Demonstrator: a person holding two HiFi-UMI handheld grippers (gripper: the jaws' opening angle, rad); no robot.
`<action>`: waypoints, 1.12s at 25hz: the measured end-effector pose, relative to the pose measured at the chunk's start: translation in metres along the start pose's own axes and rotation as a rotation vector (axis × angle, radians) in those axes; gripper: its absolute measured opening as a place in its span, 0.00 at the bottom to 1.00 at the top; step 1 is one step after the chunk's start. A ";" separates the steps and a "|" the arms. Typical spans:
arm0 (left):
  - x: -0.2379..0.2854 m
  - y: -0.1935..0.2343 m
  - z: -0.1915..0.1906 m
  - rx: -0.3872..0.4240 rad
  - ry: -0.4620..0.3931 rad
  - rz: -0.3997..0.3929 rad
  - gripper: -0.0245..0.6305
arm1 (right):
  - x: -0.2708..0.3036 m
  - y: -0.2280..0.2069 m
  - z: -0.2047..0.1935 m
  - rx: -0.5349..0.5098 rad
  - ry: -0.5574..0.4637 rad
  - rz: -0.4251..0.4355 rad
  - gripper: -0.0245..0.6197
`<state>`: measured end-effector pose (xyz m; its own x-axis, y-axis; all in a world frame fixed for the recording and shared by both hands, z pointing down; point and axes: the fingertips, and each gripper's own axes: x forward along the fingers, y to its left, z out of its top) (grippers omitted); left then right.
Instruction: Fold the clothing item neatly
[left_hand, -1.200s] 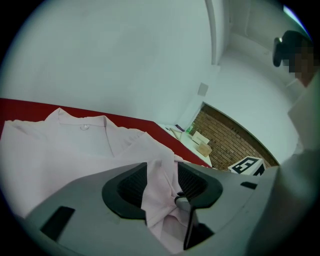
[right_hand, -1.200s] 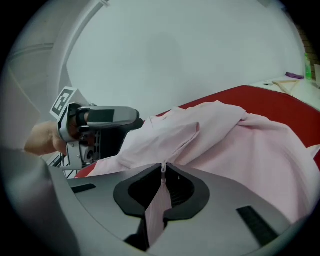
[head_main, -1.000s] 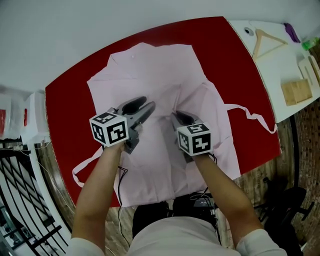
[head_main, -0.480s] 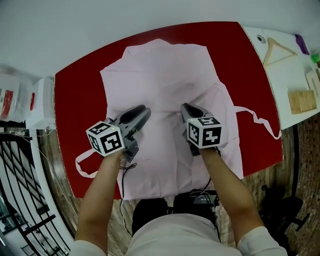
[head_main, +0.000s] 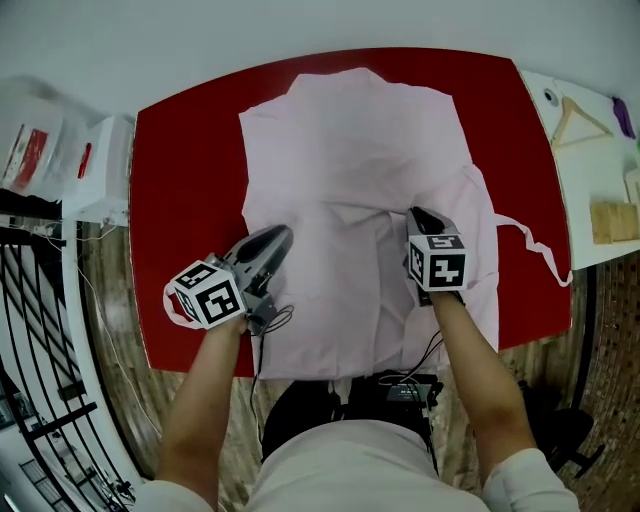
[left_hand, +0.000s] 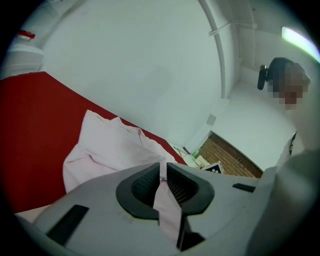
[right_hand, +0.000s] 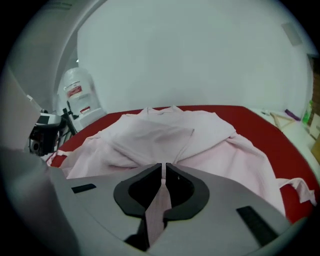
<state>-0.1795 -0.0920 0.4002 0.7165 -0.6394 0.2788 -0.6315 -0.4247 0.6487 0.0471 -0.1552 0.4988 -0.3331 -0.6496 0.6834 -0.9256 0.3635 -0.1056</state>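
Pink garment (head_main: 350, 150) lies spread on the red counter (head_main: 180, 170). Left gripper (head_main: 272, 243): fingers have just been closing and now pinch a garment fold at its left edge. Right gripper (head_main: 420, 220): fingers clenched on a fold near its right side.

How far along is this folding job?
Early on. The pink garment lies spread on the red table, one flap folded across its middle. The left tool, jaws just closed onto cloth, and the right tool each pinch fabric. Most folds remain; the ties trail loose.

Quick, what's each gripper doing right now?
Left gripper: jaws just closing, pinching the pink garment.
Right gripper: shut on the pink garment.
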 end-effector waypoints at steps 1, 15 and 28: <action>-0.010 0.002 -0.002 -0.006 -0.011 0.008 0.11 | -0.006 0.007 0.003 -0.035 -0.018 -0.002 0.09; -0.129 0.027 -0.016 -0.040 -0.092 0.059 0.09 | -0.033 0.178 0.002 -0.294 -0.067 0.180 0.09; -0.211 0.051 -0.050 -0.054 -0.113 0.113 0.10 | -0.043 0.325 -0.053 -0.587 -0.014 0.432 0.15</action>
<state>-0.3478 0.0534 0.4100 0.6023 -0.7502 0.2729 -0.6872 -0.3133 0.6555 -0.2298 0.0267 0.4734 -0.6526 -0.3744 0.6588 -0.4637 0.8849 0.0435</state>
